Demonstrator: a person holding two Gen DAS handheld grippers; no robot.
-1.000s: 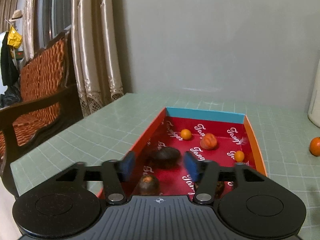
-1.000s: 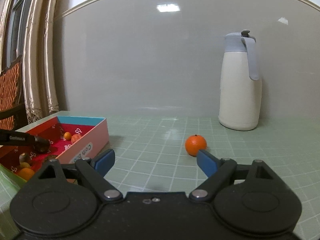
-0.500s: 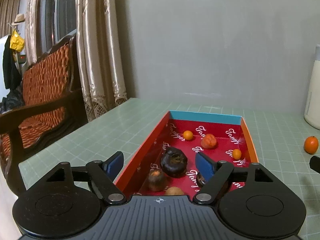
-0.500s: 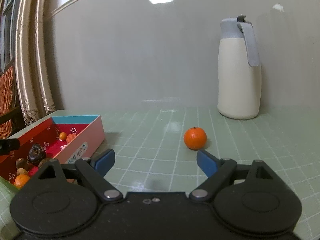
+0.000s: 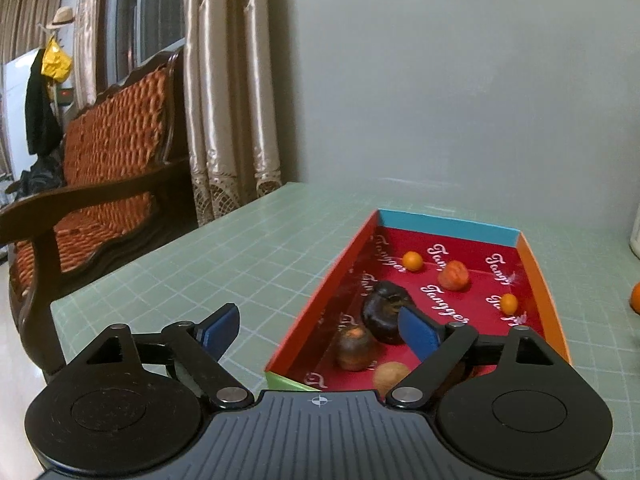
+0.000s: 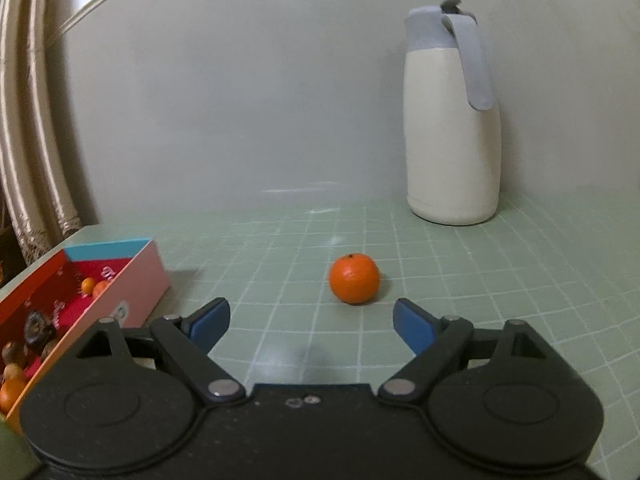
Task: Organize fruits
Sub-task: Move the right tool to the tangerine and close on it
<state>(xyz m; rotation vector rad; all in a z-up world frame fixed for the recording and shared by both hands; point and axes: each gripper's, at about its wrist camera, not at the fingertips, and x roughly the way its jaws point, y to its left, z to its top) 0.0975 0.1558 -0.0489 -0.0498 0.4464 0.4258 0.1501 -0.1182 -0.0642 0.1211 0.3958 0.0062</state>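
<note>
Fruit lies mostly inside the box (image 5: 538, 276); one orange (image 6: 354, 279) sits loose on the counter (image 6: 280, 248) right of the box; right tool (image 6: 311, 322) gapes wide just short of it, ready to straddle; left tool (image 5: 318, 330), jaws just opened, holds nothing beside the box's near end.

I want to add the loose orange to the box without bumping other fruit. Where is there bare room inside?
The red cardboard box is free mid-floor, between the small orange fruit by the blue end wall and the dark wrinkled fruit. The near end is crowded. Around the round orange, the green table is bare.
</note>
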